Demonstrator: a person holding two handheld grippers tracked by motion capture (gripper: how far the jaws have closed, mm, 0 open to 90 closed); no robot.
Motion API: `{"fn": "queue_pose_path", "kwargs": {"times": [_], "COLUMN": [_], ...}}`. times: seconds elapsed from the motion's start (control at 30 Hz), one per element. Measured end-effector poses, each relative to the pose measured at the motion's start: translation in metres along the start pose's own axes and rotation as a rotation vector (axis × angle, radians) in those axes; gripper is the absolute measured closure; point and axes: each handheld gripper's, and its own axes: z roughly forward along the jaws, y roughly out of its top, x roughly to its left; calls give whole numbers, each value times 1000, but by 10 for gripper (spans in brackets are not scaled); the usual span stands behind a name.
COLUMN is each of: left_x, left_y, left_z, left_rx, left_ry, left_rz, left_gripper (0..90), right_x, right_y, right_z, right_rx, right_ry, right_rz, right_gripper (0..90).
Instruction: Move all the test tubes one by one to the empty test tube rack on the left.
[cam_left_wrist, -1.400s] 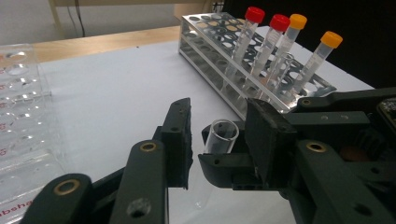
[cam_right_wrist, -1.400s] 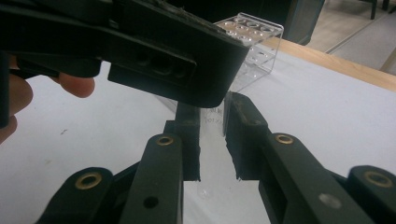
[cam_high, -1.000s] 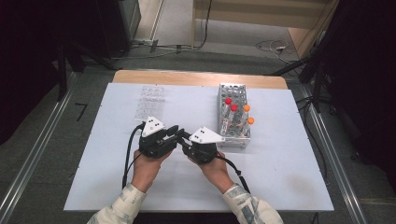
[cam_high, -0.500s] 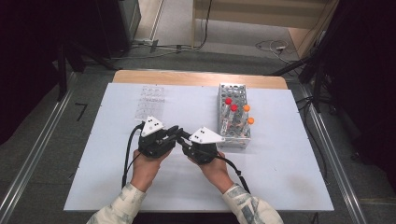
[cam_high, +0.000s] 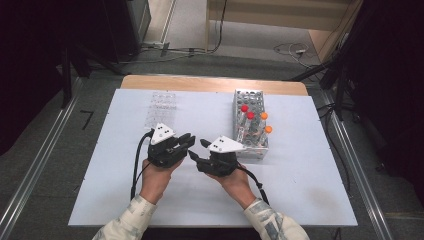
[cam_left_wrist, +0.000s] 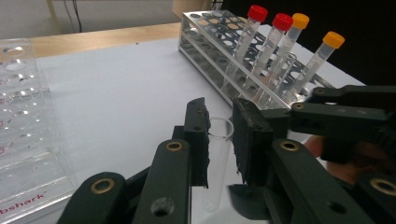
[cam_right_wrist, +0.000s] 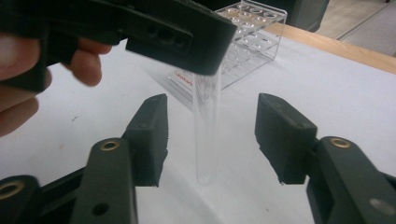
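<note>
**Right jaws spread off the tube**

High view: right gripper (cam_high: 196, 151) has just been opening.

Left gripper view: left gripper (cam_left_wrist: 219, 140) clamps the clear glass test tube (cam_left_wrist: 215, 163) near its mouth.

Right gripper view: tube hangs untouched between parted jaws above the white table (cam_right_wrist: 327, 98).

Each hand wears a pale patterned sleeve (cam_high: 131, 220). The left gripper (cam_high: 186, 141) and right gripper (cam_high: 197, 151) are black, each with a white three-cornered plate on top at 12 o'clock, brass-coloured screws on the fingers (cam_left_wrist: 196, 140), and a black cable behind
</note>
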Motion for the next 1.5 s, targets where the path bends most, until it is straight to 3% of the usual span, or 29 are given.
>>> {"fn": "queue_pose_path", "kwargs": {"times": [0.2, 0.57, 0.9, 1.23, 1.5], "left_x": [7, 18, 28, 49, 65], "left_y": [6, 29, 49, 57, 65], "left_z": [-2, -6, -10, -9, -10], "left_rx": [-15, -42, -72, -83, -103], "left_ry": [6, 48, 92, 166, 213], "left_rz": [-25, -27, -20, -45, -62], "left_gripper": [769, 769, 769, 769, 769], "right_x": [-10, -24, -40, -52, -57], "right_y": [-3, -21, -35, -41, -43], "right_z": [-27, -68, -93, -115, -121], "right_rx": [21, 13, 15, -3, -8], "right_ry": [-3, -32, -68, -111, -126], "right_rz": [-2, 14, 37, 59, 67], "right_gripper": [388, 366, 358, 359, 359]}}
